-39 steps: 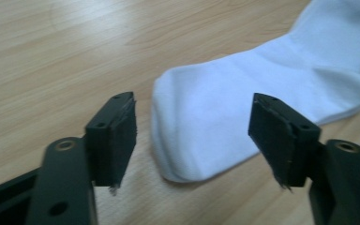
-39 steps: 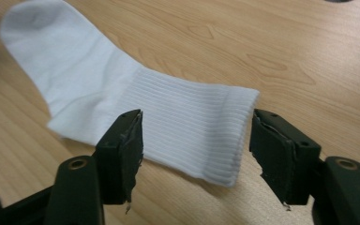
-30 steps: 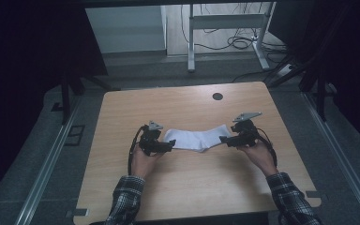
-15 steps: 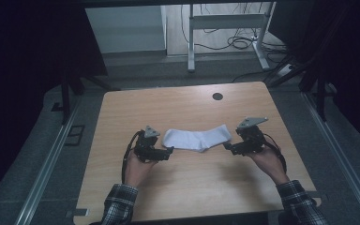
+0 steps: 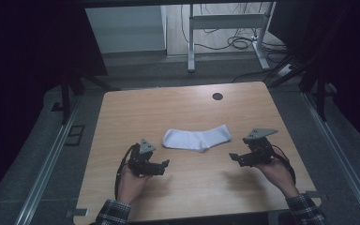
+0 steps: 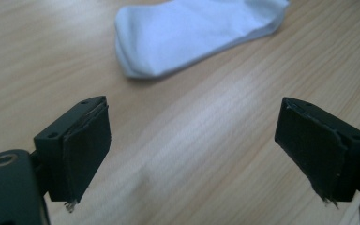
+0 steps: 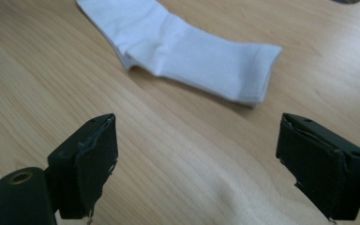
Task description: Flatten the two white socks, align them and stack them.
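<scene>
On table [image 5: 178,110] | sock [image 5: 198,138] flat, mid-table | both hand-held grippers just spread, nothing between, clear of sock

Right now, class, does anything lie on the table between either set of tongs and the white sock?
Nothing visible does. The white fabric sock lies flat on the wooden table, with bare wood between it and the open left tongs and the open right tongs; neither touches it.
</scene>
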### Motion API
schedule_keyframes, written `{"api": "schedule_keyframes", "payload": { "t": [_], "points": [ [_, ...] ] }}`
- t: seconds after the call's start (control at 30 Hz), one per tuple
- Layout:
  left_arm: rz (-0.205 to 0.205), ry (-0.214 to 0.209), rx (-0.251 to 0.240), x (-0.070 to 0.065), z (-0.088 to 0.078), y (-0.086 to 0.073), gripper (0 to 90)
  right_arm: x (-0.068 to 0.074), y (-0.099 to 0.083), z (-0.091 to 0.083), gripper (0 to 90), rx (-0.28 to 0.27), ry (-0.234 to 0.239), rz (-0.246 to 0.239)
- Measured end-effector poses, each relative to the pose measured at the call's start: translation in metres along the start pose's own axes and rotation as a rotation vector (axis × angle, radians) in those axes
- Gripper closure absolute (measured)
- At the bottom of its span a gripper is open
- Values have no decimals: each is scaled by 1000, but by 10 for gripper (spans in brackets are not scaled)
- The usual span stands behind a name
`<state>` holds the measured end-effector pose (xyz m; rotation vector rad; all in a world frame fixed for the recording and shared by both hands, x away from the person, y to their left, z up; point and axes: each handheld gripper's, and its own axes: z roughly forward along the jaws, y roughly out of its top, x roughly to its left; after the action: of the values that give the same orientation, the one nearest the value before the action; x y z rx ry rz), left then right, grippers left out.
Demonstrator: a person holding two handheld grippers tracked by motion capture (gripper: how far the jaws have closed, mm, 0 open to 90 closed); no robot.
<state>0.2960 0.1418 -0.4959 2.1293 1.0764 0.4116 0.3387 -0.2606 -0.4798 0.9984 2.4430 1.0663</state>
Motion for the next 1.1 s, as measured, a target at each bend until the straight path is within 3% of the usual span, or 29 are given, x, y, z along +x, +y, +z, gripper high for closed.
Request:
{"api": "schedule_keyframes", "payload": {
  "t": [0.3, 0.6, 0.87, 1.0, 1.1],
  "points": [
    [-15, 1, 5, -3, -3, -26, 109, 2, -24, 0, 98, 1, 24, 8],
    [-28, 0, 16, -3, -5, -45, 104, 2, -44, 8, 90, 35, 45, 21],
    [-14, -8, 56, -7, 2, -59, 101, 4, -55, 20, 78, 56, 47, 26],
    [1, -2, 48, -9, 6, -62, 94, 7, -59, 26, 50, 46, 21, -27],
    [5, -8, 48, -8, 6, -62, 94, 8, -60, 28, 46, 32, 20, -23]
  ]
}}
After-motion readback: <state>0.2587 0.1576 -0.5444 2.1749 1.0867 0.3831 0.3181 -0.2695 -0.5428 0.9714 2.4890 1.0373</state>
